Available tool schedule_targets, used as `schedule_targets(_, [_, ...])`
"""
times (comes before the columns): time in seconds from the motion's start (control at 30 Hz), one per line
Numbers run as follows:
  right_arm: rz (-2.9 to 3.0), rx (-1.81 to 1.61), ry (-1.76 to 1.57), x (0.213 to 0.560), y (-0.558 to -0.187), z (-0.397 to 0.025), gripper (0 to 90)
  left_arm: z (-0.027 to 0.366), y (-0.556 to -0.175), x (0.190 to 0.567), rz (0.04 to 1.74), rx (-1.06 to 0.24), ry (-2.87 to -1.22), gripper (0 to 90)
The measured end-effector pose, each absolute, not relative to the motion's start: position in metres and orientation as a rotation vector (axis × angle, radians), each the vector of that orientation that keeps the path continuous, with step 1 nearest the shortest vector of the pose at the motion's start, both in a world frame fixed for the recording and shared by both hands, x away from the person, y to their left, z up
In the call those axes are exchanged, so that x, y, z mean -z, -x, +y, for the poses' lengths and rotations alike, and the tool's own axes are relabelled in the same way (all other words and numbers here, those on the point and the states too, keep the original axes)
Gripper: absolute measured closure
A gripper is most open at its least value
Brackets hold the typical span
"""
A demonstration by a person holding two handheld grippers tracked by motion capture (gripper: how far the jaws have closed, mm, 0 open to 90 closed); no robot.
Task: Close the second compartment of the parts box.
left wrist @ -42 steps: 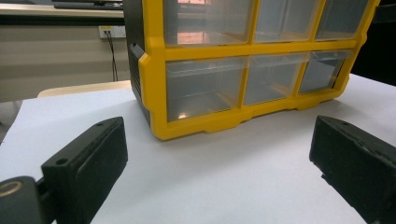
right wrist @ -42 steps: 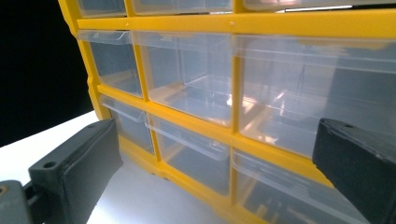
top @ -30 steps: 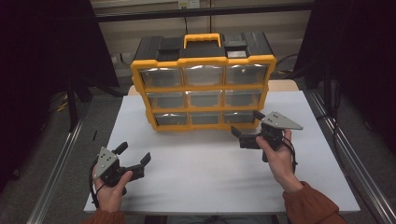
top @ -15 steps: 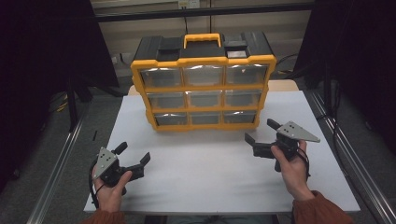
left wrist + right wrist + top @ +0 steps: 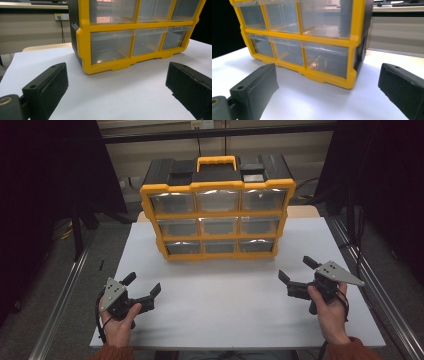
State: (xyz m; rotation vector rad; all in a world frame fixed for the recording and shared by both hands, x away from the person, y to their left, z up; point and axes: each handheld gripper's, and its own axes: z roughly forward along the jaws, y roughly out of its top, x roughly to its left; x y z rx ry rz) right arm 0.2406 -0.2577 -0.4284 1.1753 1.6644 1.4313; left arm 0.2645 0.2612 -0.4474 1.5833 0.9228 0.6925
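1. Bench (image 5: 220,320) first: a white rectangular top, carrying everything else.
2. Standing upright toward its far edge is a yellow-framed black plastic drawer cabinet (image 5: 218,205), nine clear drawers in three rows, all pushed in, a yellow handle on top.
3. Nearer the front, the right hand-held gripper (image 5: 299,275) sits in the person's hand, jaws spread wide, gripping nothing, well apart from the cabinet's lower right corner.
4. At the front left, the left hand-held gripper (image 5: 142,285) likewise gapes wide and empty, aimed at the cabinet.
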Motion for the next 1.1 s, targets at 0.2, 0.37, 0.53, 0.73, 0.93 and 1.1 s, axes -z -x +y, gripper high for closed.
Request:
schedule_targets(0.2, [1.647,-1.387,-1.195,0.437,-0.23,-0.272,1.1,0.262,-0.264,0.448,0.921,-0.676,-1.57,4.2])
schedule_targets(0.37, [1.658,-1.36,-1.173,0.44,-0.221,-0.274,0.6,0.263,-0.263,0.447,0.927,-0.691,-1.578,4.2])
schedule_targets(0.53, [1.641,-1.345,-1.182,0.444,-0.21,-0.282,2.3,0.265,-0.262,0.448,0.932,-0.688,-1.567,4.2])
schedule_targets(0.73, [1.641,-1.318,-1.24,0.453,-0.201,-0.288,2.4,0.266,-0.261,0.448,0.942,-0.702,-1.57,4.2])
schedule_targets(0.93, [1.608,-1.325,-1.232,0.451,-0.201,-0.291,2.2,0.265,-0.261,0.449,0.933,-0.684,-1.571,4.2])
schedule_targets(1.1, [1.618,-1.32,-1.229,0.452,-0.204,-0.29,2.2,0.262,-0.261,0.448,0.927,-0.679,-1.578,4.2])
